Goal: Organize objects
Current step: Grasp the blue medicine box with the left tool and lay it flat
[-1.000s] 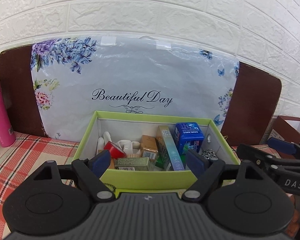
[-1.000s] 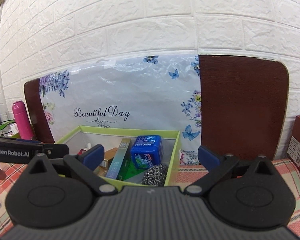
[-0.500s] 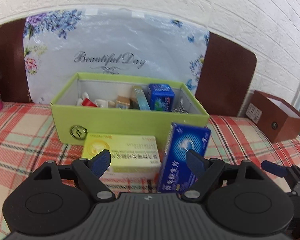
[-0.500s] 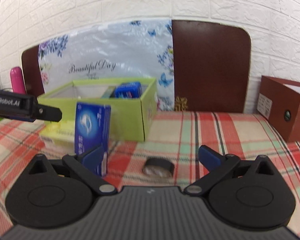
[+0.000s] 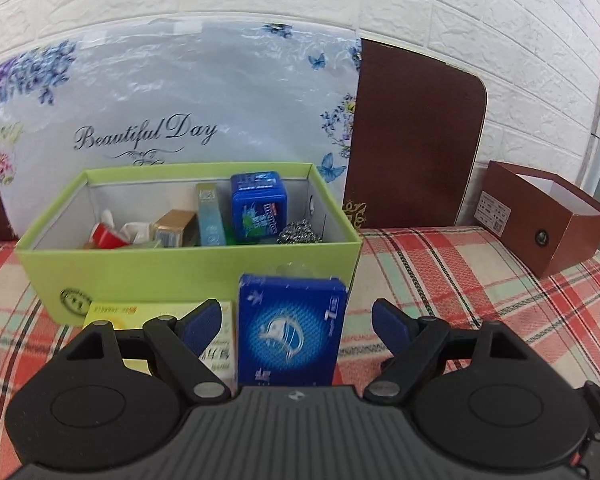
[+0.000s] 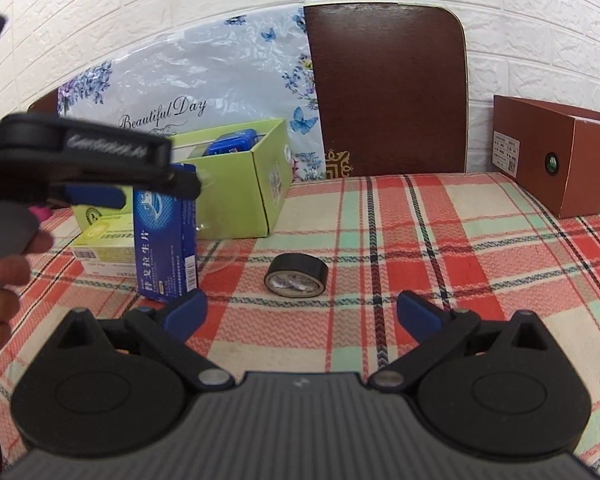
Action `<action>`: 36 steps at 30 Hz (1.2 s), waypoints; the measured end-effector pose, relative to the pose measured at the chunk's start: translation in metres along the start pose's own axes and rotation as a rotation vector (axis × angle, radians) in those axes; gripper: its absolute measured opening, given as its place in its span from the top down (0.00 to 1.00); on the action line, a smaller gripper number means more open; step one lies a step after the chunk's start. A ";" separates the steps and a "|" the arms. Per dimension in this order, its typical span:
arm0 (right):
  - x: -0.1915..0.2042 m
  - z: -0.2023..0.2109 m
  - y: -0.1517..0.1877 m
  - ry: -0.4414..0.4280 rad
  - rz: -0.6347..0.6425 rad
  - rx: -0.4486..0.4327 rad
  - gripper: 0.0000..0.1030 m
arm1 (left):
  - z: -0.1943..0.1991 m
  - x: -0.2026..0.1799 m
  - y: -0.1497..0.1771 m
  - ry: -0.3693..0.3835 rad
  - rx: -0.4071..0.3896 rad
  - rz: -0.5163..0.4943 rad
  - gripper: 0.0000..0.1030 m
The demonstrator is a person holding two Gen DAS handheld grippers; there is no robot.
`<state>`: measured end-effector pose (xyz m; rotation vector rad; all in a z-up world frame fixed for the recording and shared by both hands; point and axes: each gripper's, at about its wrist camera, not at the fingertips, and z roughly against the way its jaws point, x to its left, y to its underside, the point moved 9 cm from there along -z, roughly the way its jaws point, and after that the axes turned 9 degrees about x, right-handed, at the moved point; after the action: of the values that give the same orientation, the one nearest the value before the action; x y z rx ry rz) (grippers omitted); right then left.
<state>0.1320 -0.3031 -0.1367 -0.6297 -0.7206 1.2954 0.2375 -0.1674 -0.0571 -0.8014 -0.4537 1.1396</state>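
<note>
While our left tongs (image 5: 296, 322) are closing, the blue box (image 5: 291, 330) stands upright between their two pads, and we see a gap on each side of it, so nothing is clamped yet. This is the relation on which the coming move depends, in our judgement: the box lies straight ahead of the left tongs, its long axis goes up and down, and its wide printed face looks back at us. The left pad (image 5: 202, 326) is just beside the box's left edge; the right pad (image 5: 392, 326) is a bit further from the right edge. We think the box sits slightly left of the middle of the opening.

Behind the left pad a yellow box (image 5: 112, 312) lies flat, just beside the blue one, in front of the green bin (image 5: 188, 272). The bin is directly beyond the blue box and already holds several small things. It is probably where the box should go.

Our right tongs (image 6: 302, 314) are released and hold nothing. A tape roll (image 6: 296, 278) lies on the cloth (image 6: 440, 248) ahead of them, near but not between the pads. From the right tongs the blue box (image 6: 165, 240) is ahead to the left, with the left tongs around its upper part. So the left hand is the nearer one for the box, the right one for the tape.
</note>
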 end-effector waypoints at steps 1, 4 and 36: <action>0.000 0.000 0.001 0.000 0.001 0.002 0.00 | -0.004 0.001 0.001 0.002 0.019 -0.003 0.43; 0.000 -0.001 0.001 0.000 0.013 0.000 0.00 | 0.001 0.009 0.011 0.037 0.037 0.041 0.42; 0.009 -0.062 -0.009 0.008 0.136 0.157 0.53 | 0.062 0.052 0.128 0.043 0.188 0.118 0.22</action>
<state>0.1868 -0.2963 -0.1681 -0.5638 -0.5709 1.4586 0.1345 -0.0747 -0.1186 -0.6935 -0.2618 1.2523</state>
